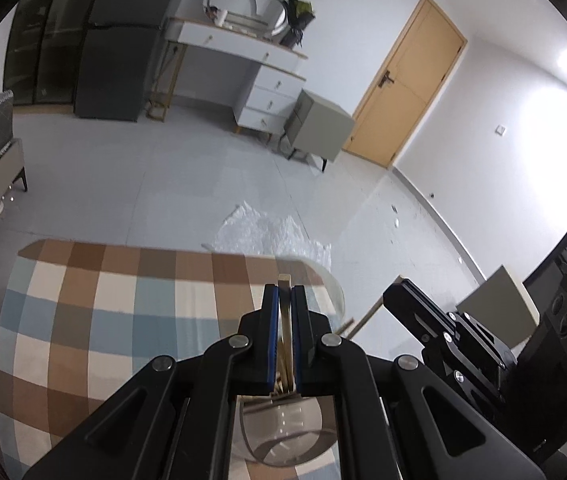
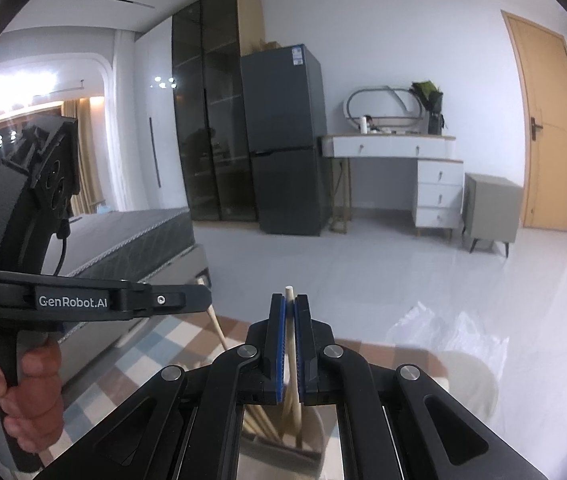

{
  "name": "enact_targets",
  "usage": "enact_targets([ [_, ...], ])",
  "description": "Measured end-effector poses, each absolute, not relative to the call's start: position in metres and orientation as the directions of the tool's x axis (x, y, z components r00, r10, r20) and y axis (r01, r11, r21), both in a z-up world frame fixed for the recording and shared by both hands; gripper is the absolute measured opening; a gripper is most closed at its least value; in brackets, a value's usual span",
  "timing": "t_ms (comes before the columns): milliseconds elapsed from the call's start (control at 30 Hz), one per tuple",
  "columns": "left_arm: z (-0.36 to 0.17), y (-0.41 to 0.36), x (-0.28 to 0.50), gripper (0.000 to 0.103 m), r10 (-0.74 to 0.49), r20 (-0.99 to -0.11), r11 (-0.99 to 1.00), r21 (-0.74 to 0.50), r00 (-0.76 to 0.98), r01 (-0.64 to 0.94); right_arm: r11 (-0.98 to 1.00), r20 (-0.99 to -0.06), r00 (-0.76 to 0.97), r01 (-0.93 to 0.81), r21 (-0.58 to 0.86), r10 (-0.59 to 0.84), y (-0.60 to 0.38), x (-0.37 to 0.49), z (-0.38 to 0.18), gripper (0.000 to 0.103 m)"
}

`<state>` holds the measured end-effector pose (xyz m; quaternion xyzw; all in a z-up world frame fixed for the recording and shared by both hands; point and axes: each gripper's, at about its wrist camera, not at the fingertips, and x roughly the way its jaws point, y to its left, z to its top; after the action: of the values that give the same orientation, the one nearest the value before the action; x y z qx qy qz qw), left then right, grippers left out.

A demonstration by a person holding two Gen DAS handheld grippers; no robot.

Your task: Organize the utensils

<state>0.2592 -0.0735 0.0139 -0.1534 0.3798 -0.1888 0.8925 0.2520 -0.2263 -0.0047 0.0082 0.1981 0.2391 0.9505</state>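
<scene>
Ahead of the left gripper [image 1: 284, 292] the checked cloth [image 1: 95, 312] lies open; the right gripper [image 1: 415, 308] crowds its right side, seemingly close.

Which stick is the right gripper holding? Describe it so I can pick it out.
Start at the checkered tablecloth, then the holder under the right gripper. The chopstick is the pale, round-tipped one clamped between the blue pads, poking above them; the other sticks sit loose in the holder.

A wooden utensil [image 1: 284, 320] is standing between the left gripper's [image 1: 284, 300] fingers, above a glass cup [image 1: 283, 432] sitting near the checked tablecloth's [image 1: 103, 320] right edge. Plastic wrap [image 1: 271, 232] is lying on the floor beyond.
</scene>
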Motion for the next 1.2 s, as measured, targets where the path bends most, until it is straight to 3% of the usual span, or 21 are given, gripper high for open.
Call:
enact_targets([
  [100, 0.01, -0.072, 0.259, 0.002, -0.458, -0.649, 0.881, -0.424, 0.608, 0.21, 0.884, -0.394, 0.795, -0.448, 0.133, 0.462, -0.229, 0.252, -0.008, 0.006],
  [167, 0.01, -0.07, 0.258, 0.009, -0.442, -0.675, 0.889, -0.418, 0.591, 0.188, 0.883, -0.399, 0.791, -0.444, 0.151, 0.465, -0.232, 0.25, -0.008, 0.007],
  [233, 0.013, -0.065, 0.254, 0.034, -0.434, -0.675, 0.891, -0.421, 0.597, 0.171, 0.888, -0.4, 0.794, -0.429, 0.166, 0.458, -0.236, 0.247, -0.007, 0.012],
  [300, 0.021, -0.059, 0.246, 0.051, -0.42, -0.658, 0.895, -0.416, 0.625, 0.164, 0.888, -0.393, 0.796, -0.417, 0.195, 0.46, -0.242, 0.242, -0.005, 0.024],
  [500, 0.039, -0.051, 0.222, 0.073, -0.345, -0.658, 0.925, -0.358, 0.669, 0.125, 0.898, -0.379, 0.815, -0.378, 0.225, 0.438, -0.251, 0.22, 0.002, 0.052],
  [600, 0.048, -0.046, 0.205, 0.075, -0.294, -0.655, 0.943, -0.319, 0.696, 0.097, 0.903, -0.367, 0.828, -0.355, 0.243, 0.424, -0.256, 0.204, 0.01, 0.063],
  [767, 0.063, -0.039, 0.175, 0.084, -0.207, -0.635, 0.965, -0.257, 0.744, 0.049, 0.907, -0.35, 0.84, -0.35, 0.234, 0.415, -0.257, 0.171, 0.027, 0.07],
  [933, 0.075, -0.037, 0.141, 0.092, -0.156, -0.601, 0.978, -0.207, 0.784, 0.037, 0.914, -0.317, 0.863, -0.33, 0.237, 0.394, -0.258, 0.134, 0.04, 0.088],
  [1200, 0.083, -0.042, 0.1, 0.095, -0.114, -0.55, 0.989, -0.141, 0.827, 0.042, 0.923, -0.274, 0.888, -0.316, 0.219, 0.369, -0.255, 0.08, 0.049, 0.099],
])
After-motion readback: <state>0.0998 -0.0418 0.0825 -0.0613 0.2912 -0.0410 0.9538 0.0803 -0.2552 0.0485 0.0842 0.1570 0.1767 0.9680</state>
